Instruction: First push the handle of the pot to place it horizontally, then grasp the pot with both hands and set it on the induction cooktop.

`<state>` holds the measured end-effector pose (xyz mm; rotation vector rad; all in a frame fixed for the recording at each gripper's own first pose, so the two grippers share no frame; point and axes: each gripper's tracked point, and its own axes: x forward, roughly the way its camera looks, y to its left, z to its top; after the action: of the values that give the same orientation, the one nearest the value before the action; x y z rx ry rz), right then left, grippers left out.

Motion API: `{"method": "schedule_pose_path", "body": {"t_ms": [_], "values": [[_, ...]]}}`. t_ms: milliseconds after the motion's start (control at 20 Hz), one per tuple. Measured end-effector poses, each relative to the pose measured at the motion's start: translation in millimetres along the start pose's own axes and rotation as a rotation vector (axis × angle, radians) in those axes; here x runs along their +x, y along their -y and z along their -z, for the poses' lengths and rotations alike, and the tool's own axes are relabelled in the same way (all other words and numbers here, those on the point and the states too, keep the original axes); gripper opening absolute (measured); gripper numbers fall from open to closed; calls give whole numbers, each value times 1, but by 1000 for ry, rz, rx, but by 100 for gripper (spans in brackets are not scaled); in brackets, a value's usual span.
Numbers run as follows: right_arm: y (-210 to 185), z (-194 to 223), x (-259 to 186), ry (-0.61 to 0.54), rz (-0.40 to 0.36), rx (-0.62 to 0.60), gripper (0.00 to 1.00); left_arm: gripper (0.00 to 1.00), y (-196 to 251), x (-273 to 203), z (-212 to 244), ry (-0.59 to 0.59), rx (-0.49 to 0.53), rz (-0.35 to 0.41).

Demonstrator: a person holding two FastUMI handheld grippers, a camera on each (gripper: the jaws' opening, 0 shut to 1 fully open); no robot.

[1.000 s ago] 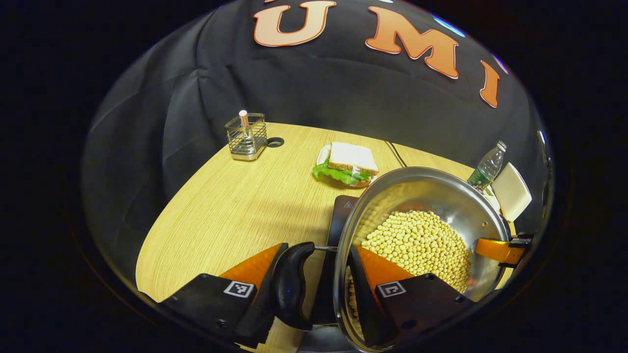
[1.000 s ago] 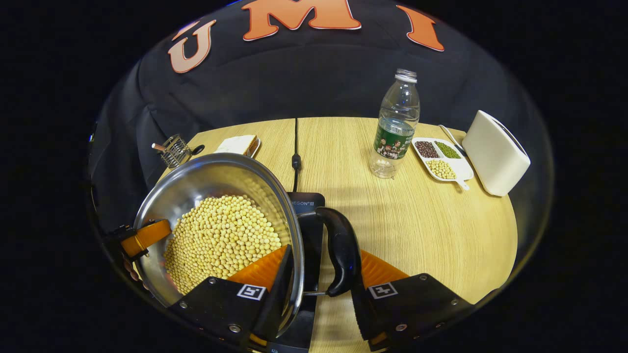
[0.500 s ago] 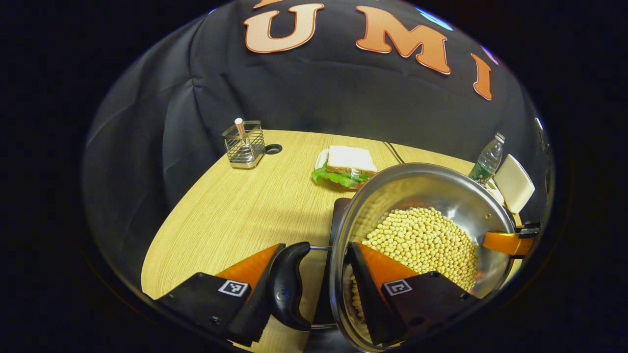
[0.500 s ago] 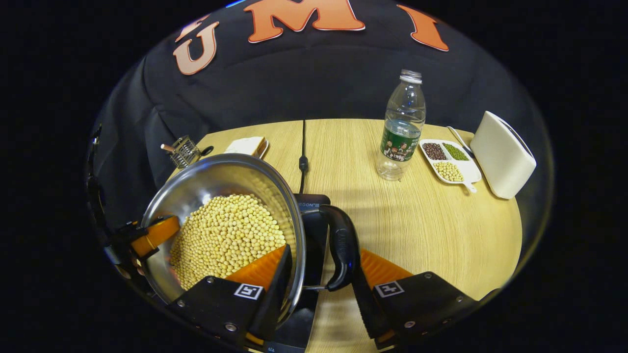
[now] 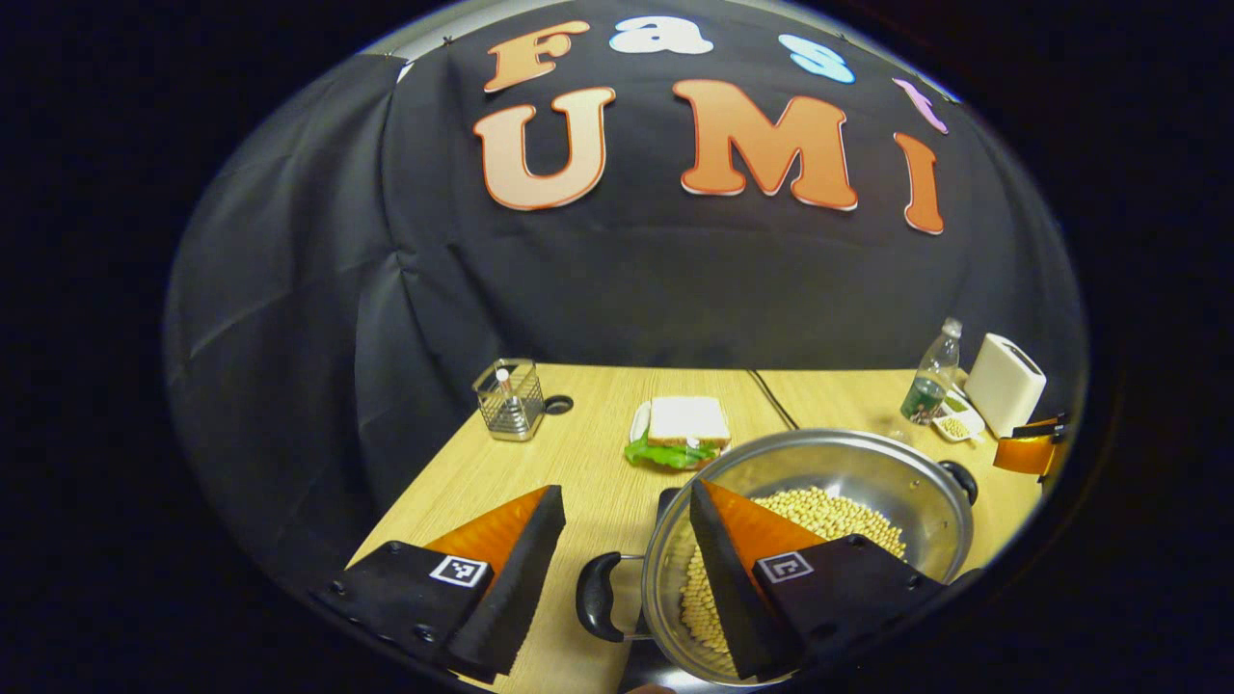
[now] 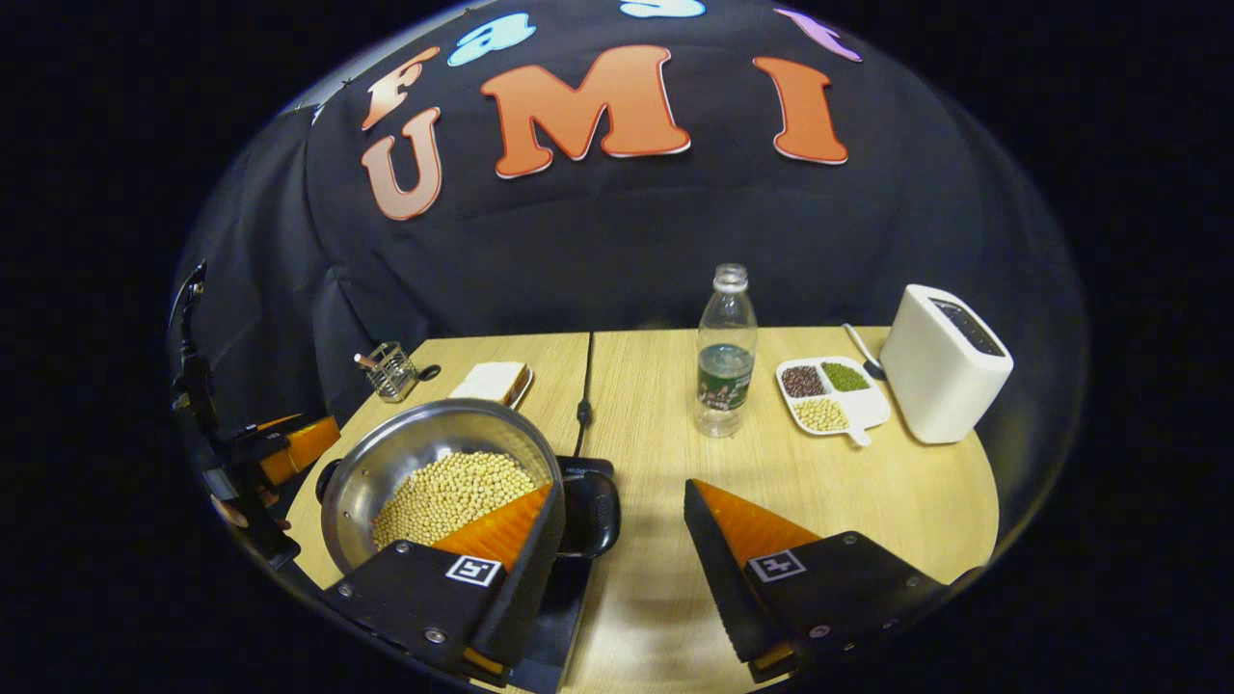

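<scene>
Left gripper view. Lower left of the frame: the left gripper (image 5: pixel 617 540), its two fingers spread apart and clasping nothing. Between them, lower centre, lies one black handle (image 5: pixel 596 598) of the steel pot (image 5: pixel 925 482). The pot, filled with pale beans (image 5: pixel 819 516), occupies the lower right; it rests on the dark induction cooktop (image 5: pixel 664 501), of which only an edge shows. Left of centre on the wooden table (image 5: pixel 463 482) stands a wire holder (image 5: pixel 509 400); at centre, a sandwich (image 5: pixel 684 429). Far right: a water bottle (image 5: pixel 930 374) and a white box (image 5: pixel 1005 384).

Right gripper view. Far left: the other gripper, partly cut off. Lower left: the pot (image 6: pixel 386 458) on the cooktop (image 6: pixel 583 469), its near handle (image 6: pixel 590 516) touching or just behind the left finger. Lower centre: the right gripper (image 6: pixel 622 520), fingers wide apart, empty. Centre: the bottle (image 6: pixel 725 352). Right: a divided dish (image 6: pixel 829 395) of beans beside the white box (image 6: pixel 940 371).
</scene>
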<state>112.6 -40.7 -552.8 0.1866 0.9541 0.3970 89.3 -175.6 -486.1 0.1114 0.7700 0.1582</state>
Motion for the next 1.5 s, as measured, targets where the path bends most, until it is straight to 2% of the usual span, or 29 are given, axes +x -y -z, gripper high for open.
{"method": "schedule_pose_path", "body": {"t_ms": [50, 150, 200, 400, 900, 1050, 1100, 1150, 1200, 1250, 1300, 1450, 1500], "values": [[3, 7, -2, 30, 2, -1, 78, 86, 1, -7, -12, 27, -3, 0], [12, -14, -24, 97, -1, -6, 79, 85, 6, -24, -37, 86, -16, 0], [18, -24, -39, 136, 5, -15, 80, 100, 9, -33, -53, 125, -29, 6], [41, -67, -93, 265, 27, -39, 85, 98, 22, -80, -113, 263, -56, 27], [93, -167, -247, 617, 156, -106, 86, 100, 43, -233, -253, 596, -83, 69], [96, -187, -293, 711, 160, -128, 86, 100, 45, -277, -279, 644, -77, 93], [95, -191, -303, 732, 156, -140, 91, 100, 41, -286, -284, 650, -71, 84], [96, -195, -312, 750, 155, -150, 87, 100, 38, -290, -288, 656, -71, 73], [100, -199, -317, 759, 172, -153, 92, 100, 35, -294, -291, 656, -75, 67], [107, -201, -321, 760, 192, -151, 83, 99, 32, -297, -294, 660, -85, 61], [110, -202, -326, 759, 196, -147, 87, 99, 30, -301, -295, 660, -94, 61], [113, -210, -340, 770, 181, -130, 88, 96, 13, -321, -307, 710, -104, 36], [114, -212, -345, 777, 181, -133, 88, 98, 9, -327, -310, 729, -106, 32]]}}
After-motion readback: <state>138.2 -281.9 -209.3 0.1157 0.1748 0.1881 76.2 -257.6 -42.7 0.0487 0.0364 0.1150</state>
